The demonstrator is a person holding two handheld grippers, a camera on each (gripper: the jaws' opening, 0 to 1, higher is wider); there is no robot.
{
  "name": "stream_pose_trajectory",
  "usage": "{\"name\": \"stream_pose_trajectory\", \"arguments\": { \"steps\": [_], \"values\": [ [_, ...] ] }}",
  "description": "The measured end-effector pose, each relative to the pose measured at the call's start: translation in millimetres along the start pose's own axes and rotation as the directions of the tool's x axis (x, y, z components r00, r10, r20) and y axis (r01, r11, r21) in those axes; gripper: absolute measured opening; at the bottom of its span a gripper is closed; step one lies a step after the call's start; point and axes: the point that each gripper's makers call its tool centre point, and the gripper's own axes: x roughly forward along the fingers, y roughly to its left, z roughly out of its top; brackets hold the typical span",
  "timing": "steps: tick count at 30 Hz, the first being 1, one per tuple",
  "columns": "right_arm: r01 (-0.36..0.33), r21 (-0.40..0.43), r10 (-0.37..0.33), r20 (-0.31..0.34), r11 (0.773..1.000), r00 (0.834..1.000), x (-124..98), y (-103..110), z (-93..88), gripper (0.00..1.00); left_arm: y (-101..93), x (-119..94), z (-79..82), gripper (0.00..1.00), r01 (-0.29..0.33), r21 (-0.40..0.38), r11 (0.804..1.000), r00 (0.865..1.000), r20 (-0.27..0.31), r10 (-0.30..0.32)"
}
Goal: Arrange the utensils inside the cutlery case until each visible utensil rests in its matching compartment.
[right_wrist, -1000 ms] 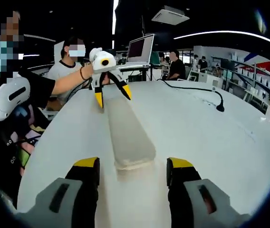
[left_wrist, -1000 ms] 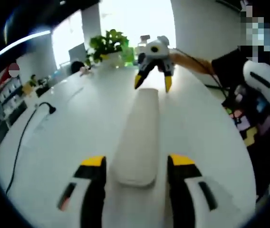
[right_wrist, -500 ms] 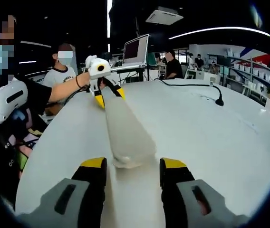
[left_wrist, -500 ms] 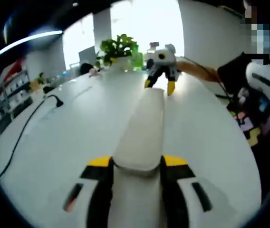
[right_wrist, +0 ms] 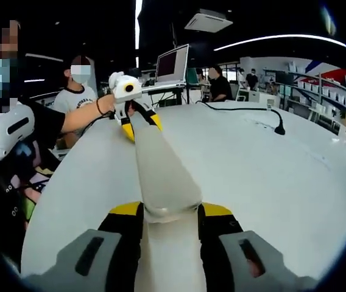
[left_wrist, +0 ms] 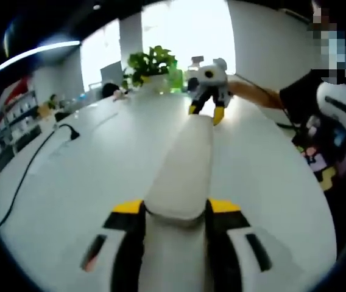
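Both grippers clamp the long off-white cutlery case [left_wrist: 185, 167] by its ends.
Left gripper [left_wrist: 176, 210] and right gripper [right_wrist: 170, 213] jaws grip it above the white worktop [left_wrist: 88, 164].

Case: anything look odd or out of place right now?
Nothing stands out. The case is closed, with the left tool clamping one end and the right tool the other, over the white table. No utensils are in sight, and nothing is spilled.
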Motion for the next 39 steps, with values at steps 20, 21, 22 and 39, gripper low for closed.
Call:
{"name": "stream_pose_trajectory", "arguments": {
  "steps": [20,21,22,39],
  "values": [
    [0.051,0.013,-0.051,0.013,0.999,0.999,-25.0,-9.9,-0.1,0.45,16.6,-40.4,19.9,0.52,-0.11,-0.063,0.992,0.987,0.11,0.116],
    [0.064,0.01,-0.064,0.015,0.998,0.998,-27.6,-10.9,-0.1,0.45,17.2,-45.1,22.1,0.52,-0.129,-0.056,0.99,0.983,0.122,0.135],
    [0.077,0.009,-0.077,0.019,0.997,0.997,-30.1,-11.8,0.4,0.45,16.4,-48.4,23.4,0.52,-0.145,-0.052,0.988,0.98,0.131,0.15],
    [0.612,0.143,-0.625,0.274,0.778,0.731,-106.8,-37.0,64.1,0.5,26.7,-122.0,69.5,0.44,-0.485,-0.267,0.833,0.743,0.377,0.554]
  ]
}}
